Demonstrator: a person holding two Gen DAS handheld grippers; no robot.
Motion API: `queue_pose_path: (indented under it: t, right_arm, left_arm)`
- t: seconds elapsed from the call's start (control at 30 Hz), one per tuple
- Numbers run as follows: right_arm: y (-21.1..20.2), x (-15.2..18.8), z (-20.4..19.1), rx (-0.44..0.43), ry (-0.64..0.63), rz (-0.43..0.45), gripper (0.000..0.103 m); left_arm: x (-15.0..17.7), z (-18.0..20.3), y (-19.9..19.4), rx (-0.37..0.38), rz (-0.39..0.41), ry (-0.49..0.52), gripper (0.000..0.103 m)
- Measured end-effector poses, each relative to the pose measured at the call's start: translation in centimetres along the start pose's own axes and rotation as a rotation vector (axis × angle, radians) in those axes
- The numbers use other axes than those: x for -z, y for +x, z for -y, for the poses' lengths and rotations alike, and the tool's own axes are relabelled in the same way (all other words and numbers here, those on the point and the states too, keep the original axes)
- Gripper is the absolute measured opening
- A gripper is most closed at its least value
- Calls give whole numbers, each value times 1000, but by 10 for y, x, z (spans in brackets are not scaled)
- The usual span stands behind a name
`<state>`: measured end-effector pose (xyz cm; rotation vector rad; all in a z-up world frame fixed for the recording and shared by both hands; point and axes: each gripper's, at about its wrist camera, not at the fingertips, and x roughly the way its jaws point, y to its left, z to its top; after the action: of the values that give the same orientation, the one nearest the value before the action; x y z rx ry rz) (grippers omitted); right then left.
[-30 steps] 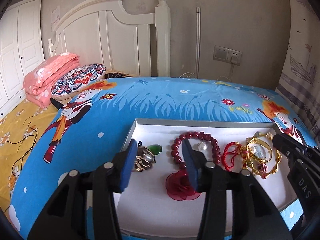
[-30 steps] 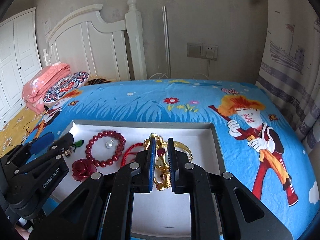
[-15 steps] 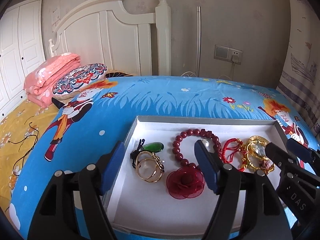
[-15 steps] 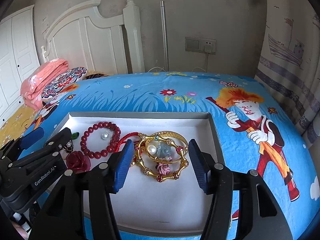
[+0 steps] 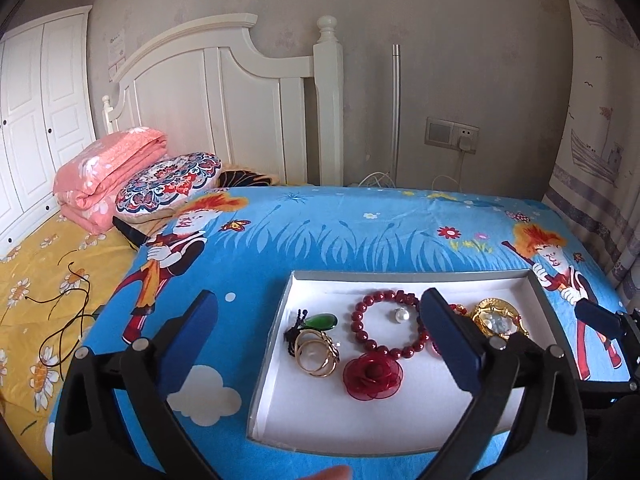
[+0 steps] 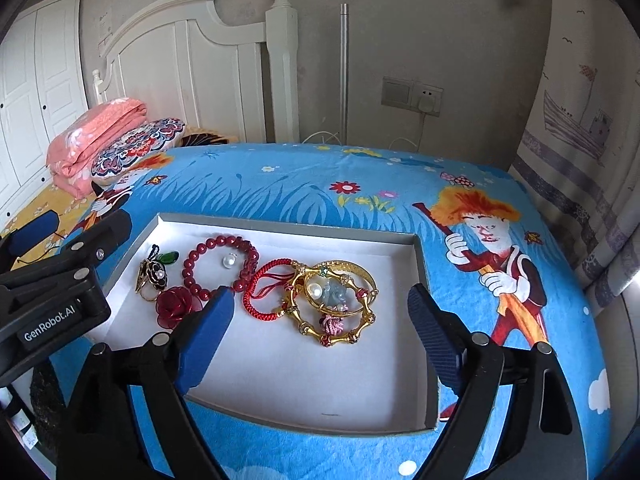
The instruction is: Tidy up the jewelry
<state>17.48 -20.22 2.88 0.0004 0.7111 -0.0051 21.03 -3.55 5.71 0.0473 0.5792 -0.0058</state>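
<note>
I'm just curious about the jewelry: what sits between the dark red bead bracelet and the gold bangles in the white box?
A red braided cord bracelet lies between the dark red bead bracelet and the gold bangles, seen clearly in the right wrist view.

A blue cartoon-print bed (image 6: 280,188) carries a shallow white tray (image 6: 420,264), a patterned pillow (image 5: 168,180) and a folded pink quilt (image 5: 104,168)

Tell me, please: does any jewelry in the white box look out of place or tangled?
Yes. In the shallow white cardboard box, the gold bamboo-style bangles, a red braided cord bracelet and a pale jade pendant lie overlapping in one heap. A loose white pearl sits alone inside the dark red bead bracelet.
</note>
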Motion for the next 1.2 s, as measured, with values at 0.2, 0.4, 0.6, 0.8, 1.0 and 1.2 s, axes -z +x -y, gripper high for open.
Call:
queue_pose_path:
  t: [0.2,0.4,0.6,0.8,1.0,1.2]
  right_arm:
    - [-25,-1,-2,19,0,10,84]
    - [-40,5,3,72,37,89,84]
    - [-41,11,15,35,96,108,84]
    - [-35,14,15,47,92,46,84]
    - [-39,16,14,43,85,56,84]
    - [-45,14,13,44,76,66,84]
  left_arm:
    - [-1,-2,-20,-2,-27,-3,98]
    - [9,-4,-38,-28,31,-6,98]
    - [20,1,-46,-20,52,28,98]
    - [28,0,-37,13,4,25,98]
    - [30,-5,-37,30,-3,10,98]
    - [28,-5,-35,42,-17,3,98]
